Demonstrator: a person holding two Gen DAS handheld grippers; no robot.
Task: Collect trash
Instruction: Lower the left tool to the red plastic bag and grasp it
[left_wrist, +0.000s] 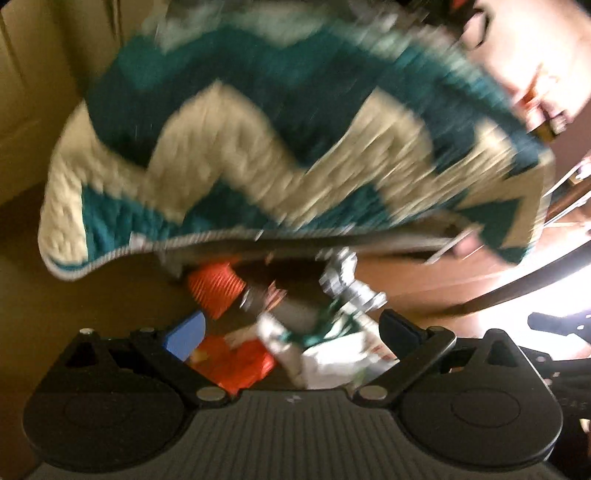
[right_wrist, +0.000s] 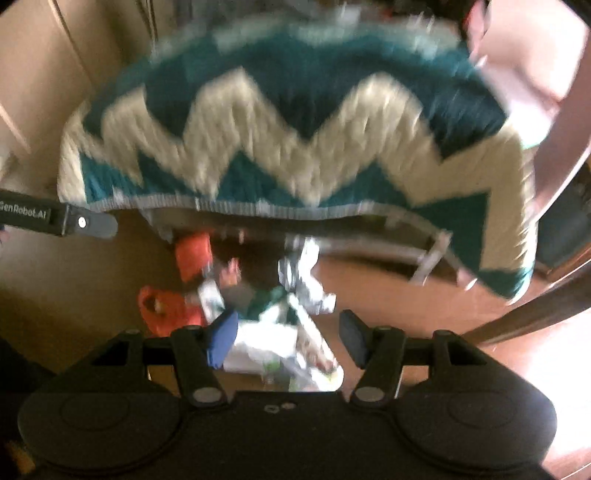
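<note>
- Both views were motion-blurred; details soft.
- Left gripper pointed steeply down at the wooden floor, jaws wide apart, nothing between the pads.
- Right gripper pointed down too, jaws apart, nothing clamped; trash showed in the gap below them.
- Trash pile lay on the floor just in front of the rug's near edge: orange ribbed cup, crumpled orange wrapper, white paper or packaging, crumpled silver foil, a dark cylinder that I couldn't identify.
- Same pile in the right wrist view: orange wrapper at its left, foil on the far side, white paper nearest the jaws.
- Teal-and-cream zigzag rug filled the upper half of both views, its grey-trimmed edge just beyond the pile.
- One finger of the left gripper was visible at the left edge of the right wrist view, near the rug's left corner.
</note>
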